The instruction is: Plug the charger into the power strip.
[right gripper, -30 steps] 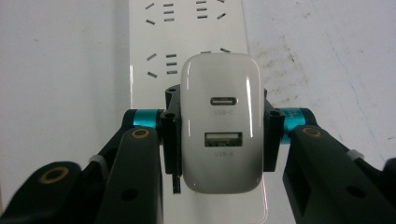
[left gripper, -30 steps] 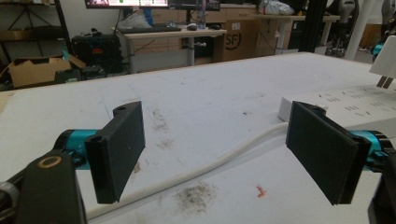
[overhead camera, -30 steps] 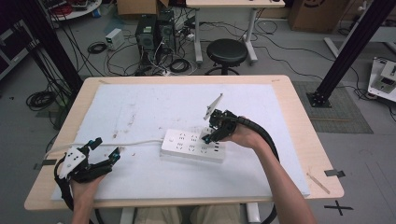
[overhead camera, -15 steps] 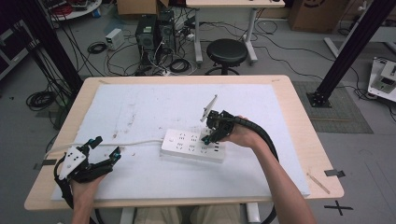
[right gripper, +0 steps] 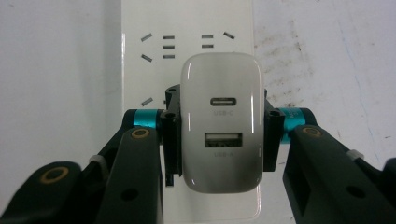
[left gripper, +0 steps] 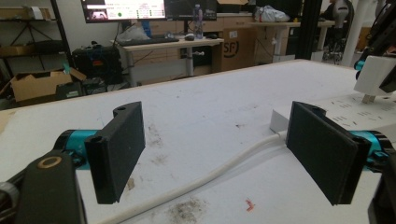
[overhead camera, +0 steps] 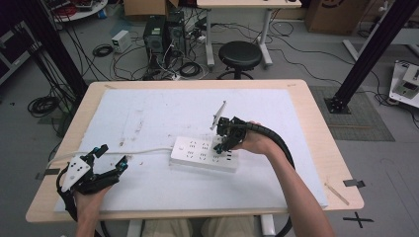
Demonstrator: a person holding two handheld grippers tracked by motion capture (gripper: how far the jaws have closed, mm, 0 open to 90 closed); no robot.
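Lowered since a second ago: white USB charger (right gripper: 220,123) clamped by right gripper (right gripper: 219,135), now just above power strip (right gripper: 187,28); plugging imminent. Left gripper (left gripper: 224,149) idle, agape.

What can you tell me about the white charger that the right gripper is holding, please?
The USB charger is a glossy white plastic block with rounded corners. Its face carries an oval USB-C port above a rectangular USB-A port, each labelled in grey. The right gripper clamps its two sides between black jaws. It hangs just above the white power strip, and the left gripper view shows a metal prong beneath it, not yet in a socket.
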